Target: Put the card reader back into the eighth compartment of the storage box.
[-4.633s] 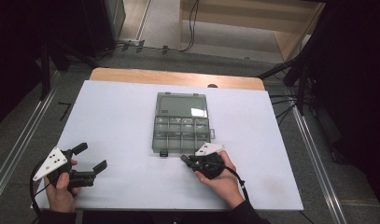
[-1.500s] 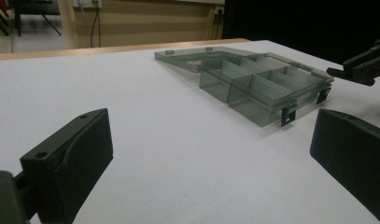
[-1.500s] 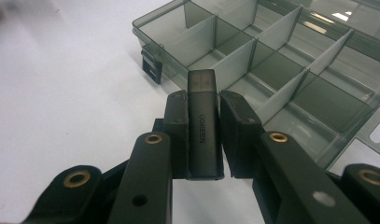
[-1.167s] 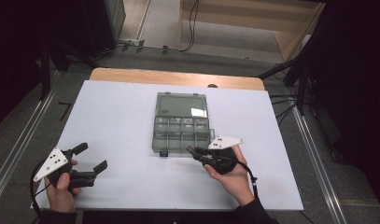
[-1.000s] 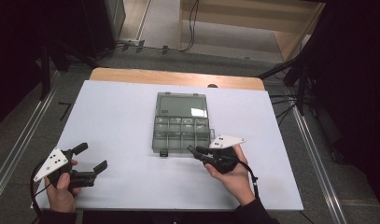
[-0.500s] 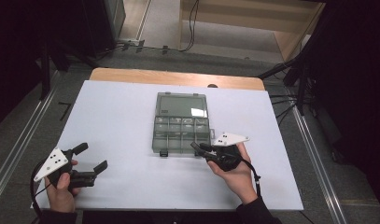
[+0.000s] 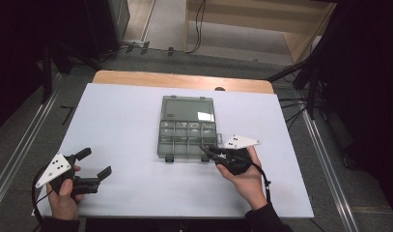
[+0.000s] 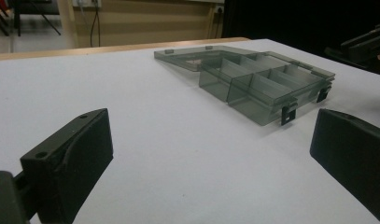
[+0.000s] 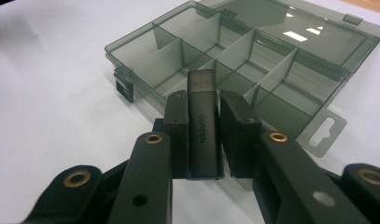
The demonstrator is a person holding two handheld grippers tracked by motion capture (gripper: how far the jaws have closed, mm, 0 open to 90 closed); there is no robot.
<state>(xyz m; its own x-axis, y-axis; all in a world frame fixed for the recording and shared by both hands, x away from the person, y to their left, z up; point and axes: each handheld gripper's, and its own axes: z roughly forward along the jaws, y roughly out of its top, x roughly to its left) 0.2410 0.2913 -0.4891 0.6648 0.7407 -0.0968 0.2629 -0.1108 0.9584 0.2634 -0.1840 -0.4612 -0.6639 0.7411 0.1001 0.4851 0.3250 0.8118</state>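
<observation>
**Right gripper has the UGREEN stick right at the organizer box**

High view: the smoky clear organizer box (image 7: 188, 126) sits mid-counter (image 7: 126, 116) with its lid flipped open toward the far side. The right gripper (image 7: 209, 152) is at the box's near right corner, pointing left at it. The left gripper (image 7: 94, 162) is way off at the near left of the counter, jaws spread wide with nothing between them.

Left gripper view: both black jaws stand far apart over bare white counter (image 8: 178, 154), and the organizer box (image 8: 253, 86) is off ahead to the right, well apart from them.

Right gripper view: the right gripper (image 9: 202, 122) is clamped on a dark little stick marked UGREEN (image 9: 204, 126), a pad pressed on either side. The stick's tip pokes over the near wall of the organizer box (image 9: 145, 51), above the divided compartments; can't tell exactly which one it's over.
</observation>
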